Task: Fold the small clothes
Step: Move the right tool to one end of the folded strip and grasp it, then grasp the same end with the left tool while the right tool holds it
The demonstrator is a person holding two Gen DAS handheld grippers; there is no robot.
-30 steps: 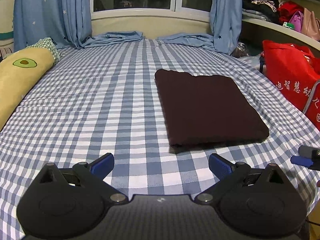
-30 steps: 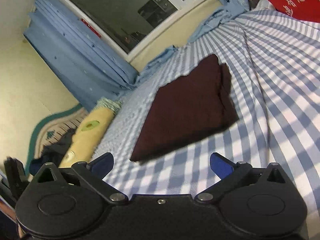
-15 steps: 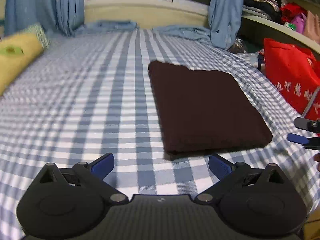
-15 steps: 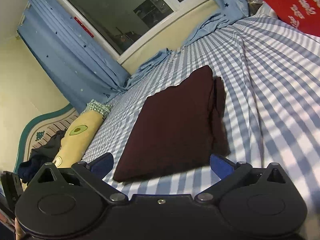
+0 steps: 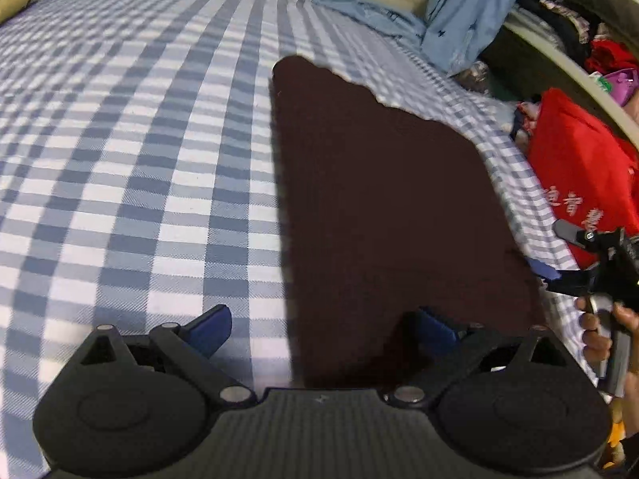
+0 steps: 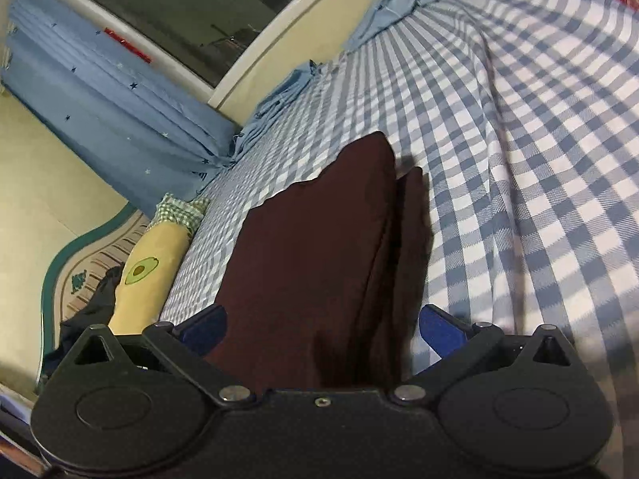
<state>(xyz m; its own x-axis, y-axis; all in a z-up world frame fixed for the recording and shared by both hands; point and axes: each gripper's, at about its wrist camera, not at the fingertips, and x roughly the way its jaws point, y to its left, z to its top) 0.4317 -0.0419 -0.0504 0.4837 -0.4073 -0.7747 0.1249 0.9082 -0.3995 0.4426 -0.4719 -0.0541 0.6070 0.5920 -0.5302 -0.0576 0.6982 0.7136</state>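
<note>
Dark maroon folded garment, blue-and-white checked bedsheet, red bag, blue star-dotted curtain

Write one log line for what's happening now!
stage: reaching | left tool: open | right tool: open | dark cloth: folded, flat on checked sheet

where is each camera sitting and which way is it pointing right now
Left wrist: on the left gripper, facing along the bed over the cloth's left near corner; the right gripper and a hand show at right.
Right wrist: on the right gripper, tilted, facing the window.
Shared: cloth, bed, curtains.
</note>
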